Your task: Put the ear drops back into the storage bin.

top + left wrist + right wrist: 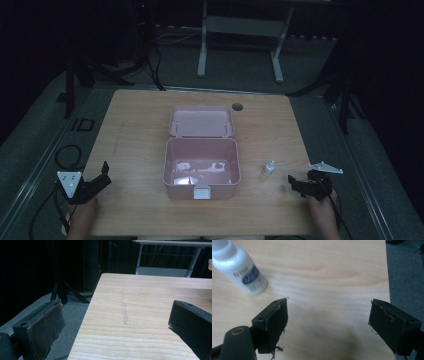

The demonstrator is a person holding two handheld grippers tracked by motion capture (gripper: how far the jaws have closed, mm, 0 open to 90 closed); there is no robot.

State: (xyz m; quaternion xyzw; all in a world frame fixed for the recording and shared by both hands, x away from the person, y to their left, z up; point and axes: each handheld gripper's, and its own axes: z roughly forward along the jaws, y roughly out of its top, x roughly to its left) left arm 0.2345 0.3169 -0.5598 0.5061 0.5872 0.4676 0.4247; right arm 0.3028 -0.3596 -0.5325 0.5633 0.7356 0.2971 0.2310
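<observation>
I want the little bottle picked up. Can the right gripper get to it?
Probably yes. The right gripper is open and the little bottle stands close by on the bare table, with nothing between them. The pink box sits off to the side.

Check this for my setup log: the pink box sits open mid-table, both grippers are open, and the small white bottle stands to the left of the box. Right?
Not quite. The small white bottle stands to the right of the pink box, near the right gripper, as the high view shows. The rest holds: the box is open mid-table, and the left gripper and right gripper are both open.
</observation>
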